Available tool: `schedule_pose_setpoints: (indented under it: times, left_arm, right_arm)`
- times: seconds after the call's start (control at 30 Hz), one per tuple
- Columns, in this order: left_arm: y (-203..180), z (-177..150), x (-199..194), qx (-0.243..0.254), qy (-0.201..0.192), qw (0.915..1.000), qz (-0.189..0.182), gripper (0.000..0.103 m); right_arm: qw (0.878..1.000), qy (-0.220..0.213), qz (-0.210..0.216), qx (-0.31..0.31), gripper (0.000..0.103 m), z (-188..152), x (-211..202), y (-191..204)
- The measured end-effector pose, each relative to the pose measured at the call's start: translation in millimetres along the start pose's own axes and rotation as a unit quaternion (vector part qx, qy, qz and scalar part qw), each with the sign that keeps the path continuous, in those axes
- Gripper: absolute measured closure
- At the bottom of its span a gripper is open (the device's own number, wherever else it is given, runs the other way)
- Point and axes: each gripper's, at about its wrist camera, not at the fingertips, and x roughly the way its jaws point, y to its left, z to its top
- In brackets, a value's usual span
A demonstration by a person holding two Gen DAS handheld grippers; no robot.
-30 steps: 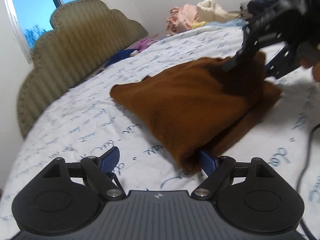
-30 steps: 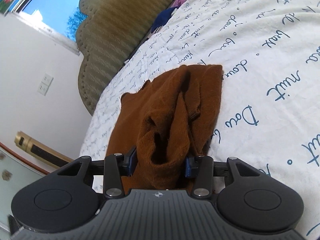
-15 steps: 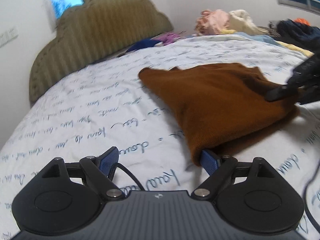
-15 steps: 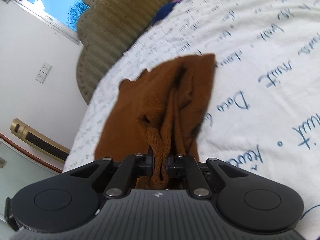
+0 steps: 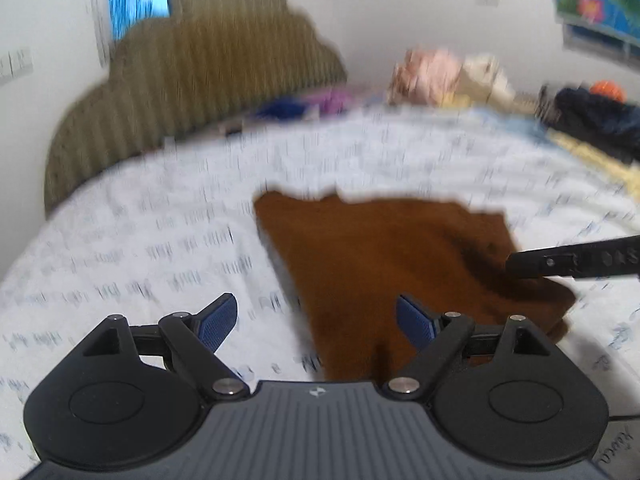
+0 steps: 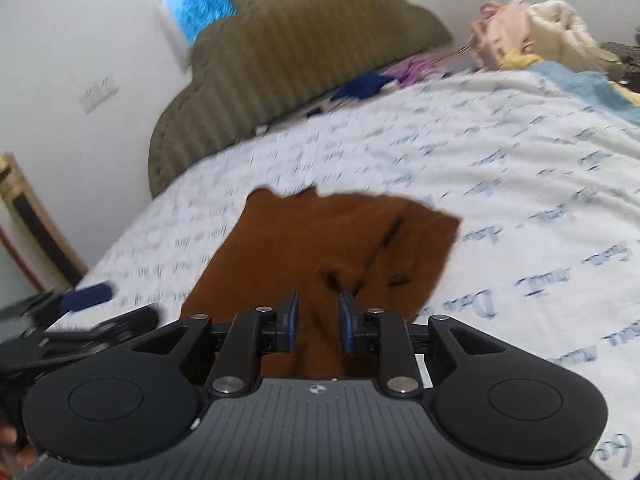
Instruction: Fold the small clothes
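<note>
Left claw (image 5: 316,322) hangs wide open, empty, off the brown cloth (image 5: 392,264). Right claw (image 6: 318,322) pinched a fold half a second ago and just let go, gap showing. Cloth's folded flat on the bed (image 6: 500,184), so this fold looks done.

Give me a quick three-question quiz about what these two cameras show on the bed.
1. True or false: the folded brown knit garment lies on the white bedsheet printed with blue handwriting.
2. Which gripper stands wider open: left gripper or right gripper?
3. What stands at the far end of the bed?

Key:
1. True.
2. The left; neither grips the garment.
3. An olive ribbed cloud-shaped headboard.
</note>
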Motion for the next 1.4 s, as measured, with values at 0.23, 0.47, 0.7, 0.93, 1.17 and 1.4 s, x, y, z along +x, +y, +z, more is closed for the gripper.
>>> schedule_pose_setpoints:
  times: [0.23,0.47,0.7,0.93,1.17,1.4]
  left_arm:
    - [-13.2,-23.3,12.6,0.004,0.036,0.9993,-0.001,0.016]
    - [-13.9,-22.7,13.2,-0.001,0.045,0.999,0.001,0.016]
    - [-16.6,-25.2,12.7,0.005,0.047,0.9989,0.006,0.016]
    - [-17.2,-25.9,12.5,0.005,0.049,0.9988,0.007,0.016]
    - [10.6,-6.9,9.1,-0.063,0.051,0.9961,-0.035,0.016]
    - [75.9,27.0,62.2,-0.254,0.102,0.9514,-0.141,0.016]
  right_arm:
    - [0.999,0.027,-0.033,-0.005,0.077,-9.9,9.7,-5.1]
    - [0.998,0.035,-0.046,-0.018,0.072,-19.3,16.9,0.4]
    - [0.998,0.03,-0.045,-0.012,0.07,-20.4,11.9,0.9]
    - [0.999,0.031,-0.041,-0.013,0.061,-21.9,9.9,2.3]
    - [1.0,0.002,-0.018,0.015,0.028,-7.4,-4.3,-9.9]
    - [0.991,0.034,0.021,0.125,0.025,18.7,23.7,-67.5]
